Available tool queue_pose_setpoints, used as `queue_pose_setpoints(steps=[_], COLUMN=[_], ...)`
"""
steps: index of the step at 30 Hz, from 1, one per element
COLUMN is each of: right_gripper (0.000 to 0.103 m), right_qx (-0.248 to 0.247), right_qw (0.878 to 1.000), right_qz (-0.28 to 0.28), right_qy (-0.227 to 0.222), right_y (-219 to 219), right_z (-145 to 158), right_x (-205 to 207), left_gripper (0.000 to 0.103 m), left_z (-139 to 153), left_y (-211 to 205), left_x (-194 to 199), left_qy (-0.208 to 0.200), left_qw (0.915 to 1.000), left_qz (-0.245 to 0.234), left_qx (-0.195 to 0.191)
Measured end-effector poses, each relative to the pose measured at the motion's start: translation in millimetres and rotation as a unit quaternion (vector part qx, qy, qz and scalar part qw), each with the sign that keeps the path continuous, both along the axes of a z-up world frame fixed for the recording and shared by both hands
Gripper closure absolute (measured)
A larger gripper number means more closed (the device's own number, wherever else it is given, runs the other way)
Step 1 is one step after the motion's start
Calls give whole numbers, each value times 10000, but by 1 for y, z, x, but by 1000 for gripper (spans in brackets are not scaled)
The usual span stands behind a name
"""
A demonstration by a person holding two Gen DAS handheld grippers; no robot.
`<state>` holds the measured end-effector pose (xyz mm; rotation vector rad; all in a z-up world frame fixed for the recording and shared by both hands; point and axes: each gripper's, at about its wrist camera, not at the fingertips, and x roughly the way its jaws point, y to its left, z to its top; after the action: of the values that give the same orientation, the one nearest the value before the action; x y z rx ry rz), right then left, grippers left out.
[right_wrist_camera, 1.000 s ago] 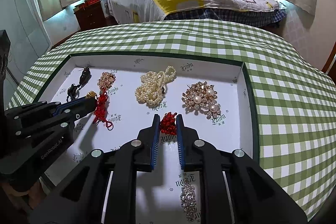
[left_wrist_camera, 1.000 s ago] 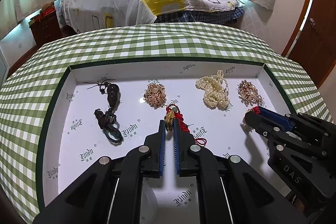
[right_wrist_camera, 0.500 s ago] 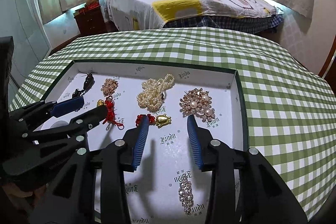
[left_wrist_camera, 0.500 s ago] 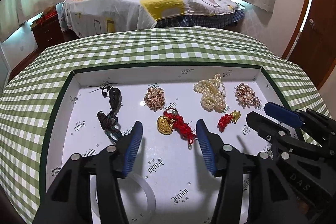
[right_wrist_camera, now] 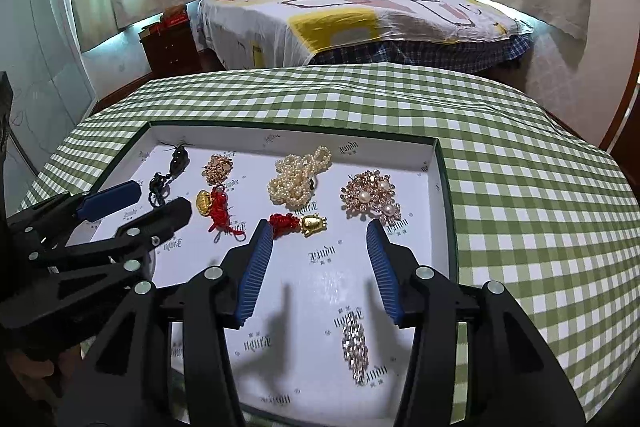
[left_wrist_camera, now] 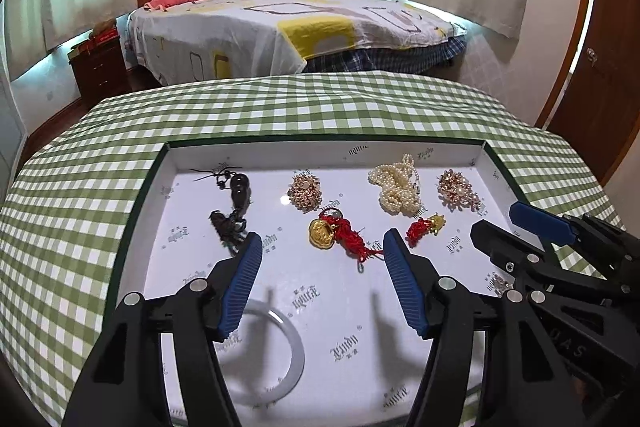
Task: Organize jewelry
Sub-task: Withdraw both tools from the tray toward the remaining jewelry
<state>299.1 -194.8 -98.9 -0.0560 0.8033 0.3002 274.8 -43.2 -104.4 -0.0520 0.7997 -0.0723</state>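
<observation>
Hovering with jaws spread wide and empty over the tray (left_wrist_camera: 132, 227), the left gripper (left_wrist_camera: 322, 255) and right gripper (right_wrist_camera: 316, 243) risk snagging red tassels (left_wrist_camera: 352, 235) near the pearls (left_wrist_camera: 396, 187).

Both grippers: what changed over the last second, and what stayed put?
The left gripper opened, releasing the gold charm with red tassel, and pulled back. The right gripper likewise let go of the small red-and-gold charm and backed off. Both charms lie in the tray. Unmoved: pearl strand, pearl brooch, dark bead cord, white bangle.
</observation>
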Motion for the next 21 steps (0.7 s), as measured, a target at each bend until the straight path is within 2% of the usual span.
queue_pose_setpoints(steps=[4, 14, 21], right_gripper=[55, 54, 54], right_qx=[25, 45, 102], right_qw=[10000, 9997, 9995], right_qz=[-55, -172, -266], right_qy=[-46, -178, -170], right_y=[-5, -16, -26], right_z=[6, 22, 25], right_x=[-11, -44, -73], left_gripper=[36, 32, 31], left_z=[8, 27, 30], left_y=[2, 7, 11], left_x=[-13, -47, -75], left_qy=[-119, -367, -428], left_qw=[9999, 9993, 9988], left_qz=[48, 89, 177], left_qx=[-31, -61, -129])
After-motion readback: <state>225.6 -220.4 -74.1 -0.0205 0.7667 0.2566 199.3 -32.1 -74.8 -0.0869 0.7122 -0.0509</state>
